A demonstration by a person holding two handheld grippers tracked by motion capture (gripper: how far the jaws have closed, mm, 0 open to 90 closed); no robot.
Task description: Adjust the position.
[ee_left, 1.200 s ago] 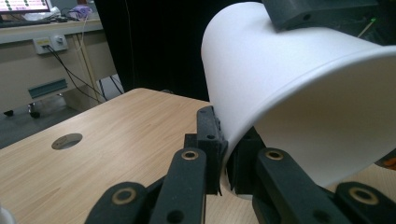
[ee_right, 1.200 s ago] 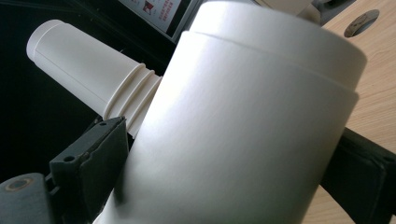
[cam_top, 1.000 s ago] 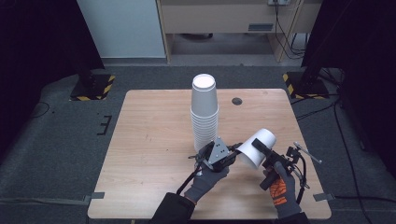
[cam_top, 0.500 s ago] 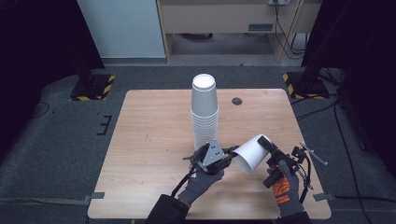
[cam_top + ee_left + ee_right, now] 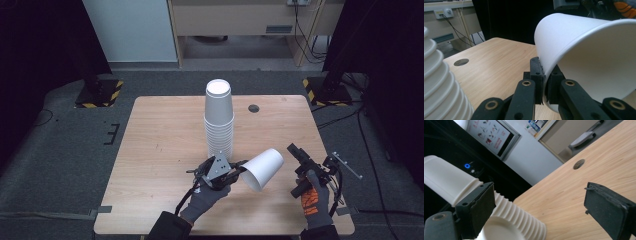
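High view: left gripper (image 5: 235, 173) pinches rim of single white cup (image 5: 263, 168), tipped sideways, just right of cup stack (image 5: 219, 120). Right gripper (image 5: 300, 152), jaws apart, has let go & backed off from cup. Handover looks done; cup w/ left now.

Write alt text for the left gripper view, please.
Black left tongs pinch the rim of a white paper cup held tipped on its side above a wooden table. A stack of white cups stands at the left edge.
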